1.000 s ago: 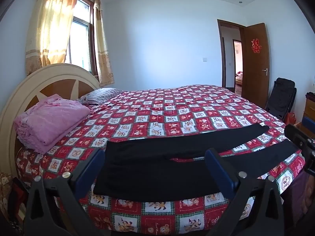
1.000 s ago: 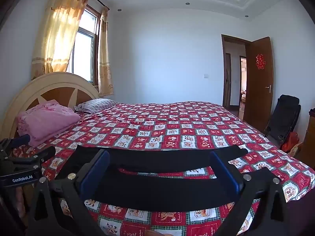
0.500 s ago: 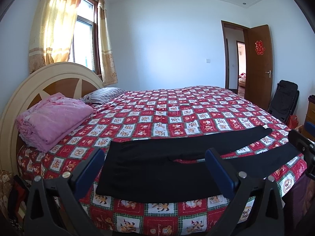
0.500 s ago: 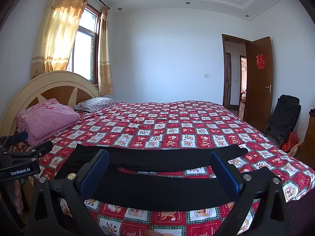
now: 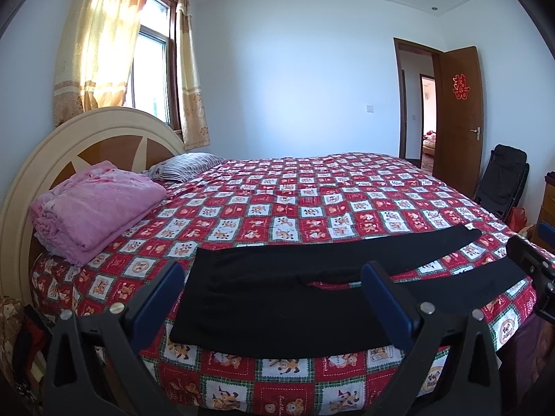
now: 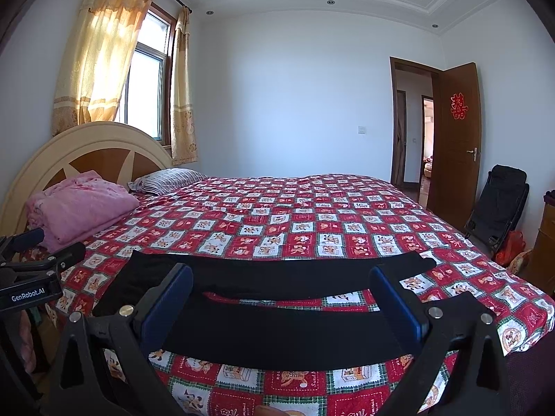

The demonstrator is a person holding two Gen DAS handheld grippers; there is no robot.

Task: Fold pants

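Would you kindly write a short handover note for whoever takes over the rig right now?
Left claw: open, empty, short of the waist end.
Right claw: open, empty, short of the legs.
Black pants lie flat near the front edge of the bed, legs spread apart, pointing right.
Done: pants laid out.
Left: every fold; probably bring one leg over the other first.

Both wrist views bedside, low (shared bed point(image 5: 312, 208))

Matt black cloth pants point(image 5: 277, 298), fluffy pink blanket point(image 5: 93, 208), glossy wooden door point(image 5: 459, 121)
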